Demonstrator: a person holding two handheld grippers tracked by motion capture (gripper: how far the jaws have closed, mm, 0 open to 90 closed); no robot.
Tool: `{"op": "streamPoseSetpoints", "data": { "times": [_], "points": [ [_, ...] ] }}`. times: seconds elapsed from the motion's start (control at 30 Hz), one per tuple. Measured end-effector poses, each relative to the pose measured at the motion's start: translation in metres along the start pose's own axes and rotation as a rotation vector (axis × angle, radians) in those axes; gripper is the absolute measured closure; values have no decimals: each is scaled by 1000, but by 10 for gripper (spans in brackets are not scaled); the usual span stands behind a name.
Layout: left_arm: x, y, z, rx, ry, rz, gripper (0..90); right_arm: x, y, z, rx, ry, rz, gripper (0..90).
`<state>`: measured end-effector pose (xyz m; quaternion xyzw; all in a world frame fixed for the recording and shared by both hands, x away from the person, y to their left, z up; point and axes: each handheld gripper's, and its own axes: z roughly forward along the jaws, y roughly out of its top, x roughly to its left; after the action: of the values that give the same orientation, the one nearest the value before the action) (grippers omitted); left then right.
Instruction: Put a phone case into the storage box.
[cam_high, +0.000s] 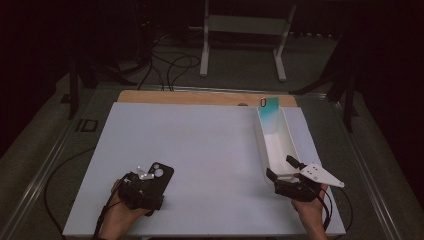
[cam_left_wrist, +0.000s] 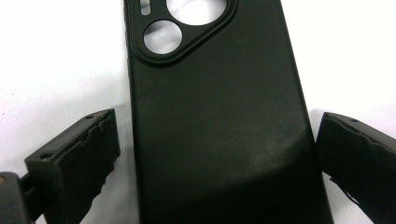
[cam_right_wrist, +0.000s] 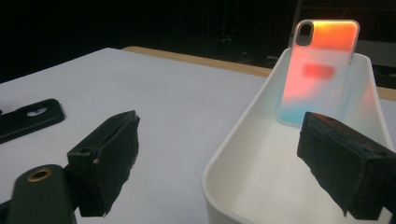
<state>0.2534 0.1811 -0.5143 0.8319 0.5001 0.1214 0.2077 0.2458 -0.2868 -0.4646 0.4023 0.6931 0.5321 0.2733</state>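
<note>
While lying flat on the white tabletop (cam_high: 200, 150), near its front left corner, the black phone case (cam_left_wrist: 219, 121) is stretching away lengthwise straight ahead of the left hand-held gripper (cam_high: 142, 187), camera cut-outs at the far end. Running its long axis along the line of that gripper, with the near end sitting between the two jaws. Standing wide, the jaws: one just beside each long edge, neither pad pressing on the case, a sliver of white showing on both sides. Judging from this, closing across the short width looks like the coming move, and the left hand is plainly the nearer one. Hovering well apart at the right, the right hand-held gripper (cam_high: 286, 172) is also spread wide and holding nothing, straddling the near rim of the white bin (cam_right_wrist: 243, 140), with an iridescent phone case (cam_right_wrist: 322, 70) leaning upright against the bin's far end.
</note>
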Motion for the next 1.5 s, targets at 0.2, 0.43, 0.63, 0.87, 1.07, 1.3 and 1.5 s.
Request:
{"op": "streamPoseSetpoints", "data": {
  "times": [0.2, 0.43, 0.63, 0.87, 1.07, 1.3, 1.5],
  "points": [
    [1, -1, -4, -11, -1, -4, 116, 2, 0, 1, 1, 4, -5, 125],
    [3, -2, -6, -33, -2, -22, 159, 2, 1, 0, 0, 4, -3, 126],
    [6, 0, -8, -70, 4, -30, 168, 1, 2, 0, -1, 4, -4, 126],
    [5, 8, -23, -161, 27, -23, 167, 0, 3, 1, 7, 17, 12, 126],
    [6, 14, -32, -282, 63, -38, 166, 1, 6, 4, 29, 38, 20, 125],
    [0, 21, -41, -377, 45, 26, 163, -1, 11, 8, 58, 69, 48, 108],
    [-10, 32, -45, -422, 24, 68, 162, 4, 20, 11, 90, 102, 33, 98]
  ]
}}
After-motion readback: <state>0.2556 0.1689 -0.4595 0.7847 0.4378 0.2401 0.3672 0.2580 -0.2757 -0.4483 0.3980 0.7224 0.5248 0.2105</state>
